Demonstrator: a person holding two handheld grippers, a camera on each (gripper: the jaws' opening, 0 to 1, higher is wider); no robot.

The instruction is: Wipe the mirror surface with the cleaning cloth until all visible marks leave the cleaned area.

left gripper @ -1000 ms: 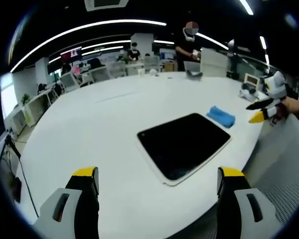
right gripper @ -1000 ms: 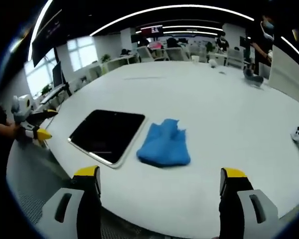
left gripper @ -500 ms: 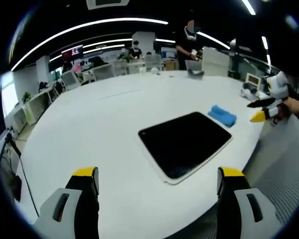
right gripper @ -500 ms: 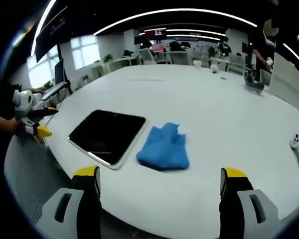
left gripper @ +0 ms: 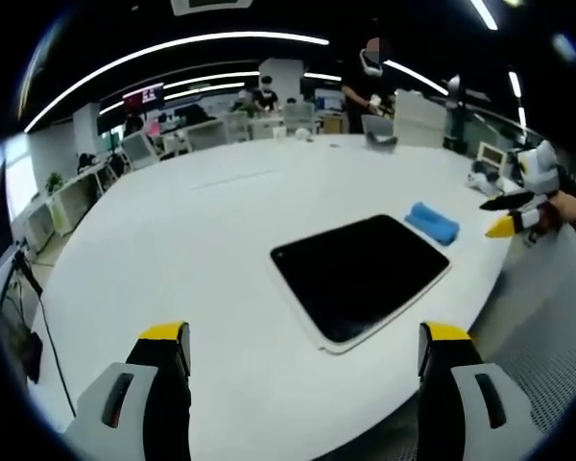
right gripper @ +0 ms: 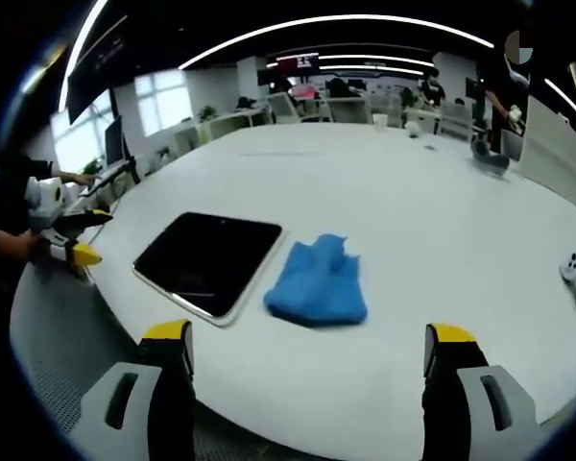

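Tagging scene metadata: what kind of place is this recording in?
Most likely an open-plan office or lab. A large white table holds the mirror and blue cloth; behind it in the left gripper view stand rows of desks with chairs, a wall screen, and long ceiling light strips.

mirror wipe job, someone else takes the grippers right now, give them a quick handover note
Left gripper: open, empty, above the near table edge.
Right gripper: open, empty, facing the cloth from the table edge.
Mirror: flat on the white table, dark face up.
Blue cloth: crumpled on the table just beside the mirror's edge, not yet picked up.
Done: nothing visible; no wiping started.
Left: grab the cloth, likely with the right gripper, wipe the whole mirror. Marks are too small to tell from here.
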